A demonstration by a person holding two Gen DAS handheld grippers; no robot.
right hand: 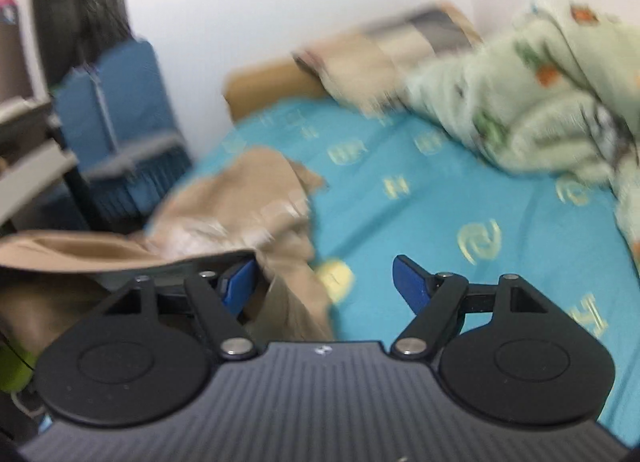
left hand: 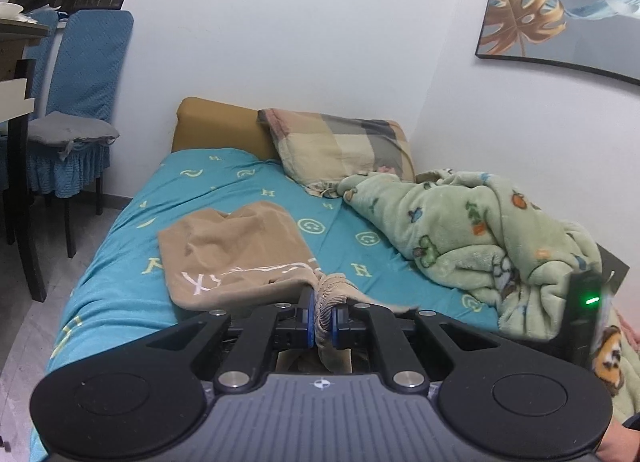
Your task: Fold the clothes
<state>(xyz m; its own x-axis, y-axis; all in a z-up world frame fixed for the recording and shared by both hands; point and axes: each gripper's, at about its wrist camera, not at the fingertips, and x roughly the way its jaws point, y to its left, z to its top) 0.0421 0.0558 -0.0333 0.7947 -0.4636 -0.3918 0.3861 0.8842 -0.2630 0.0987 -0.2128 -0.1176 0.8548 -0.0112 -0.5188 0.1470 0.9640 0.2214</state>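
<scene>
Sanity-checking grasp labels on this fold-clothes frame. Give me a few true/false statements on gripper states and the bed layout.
1. The left gripper is shut on the tan garment. True.
2. The right gripper is shut on the garment. False: its jaws stand wide open, with cloth beside its left finger.
3. The garment lies on a teal sheet. True.
4. The green blanket covers the garment. False: it is bunched apart, to the right.
5. A plaid pillow sits at the far end of the bed. True.
</scene>
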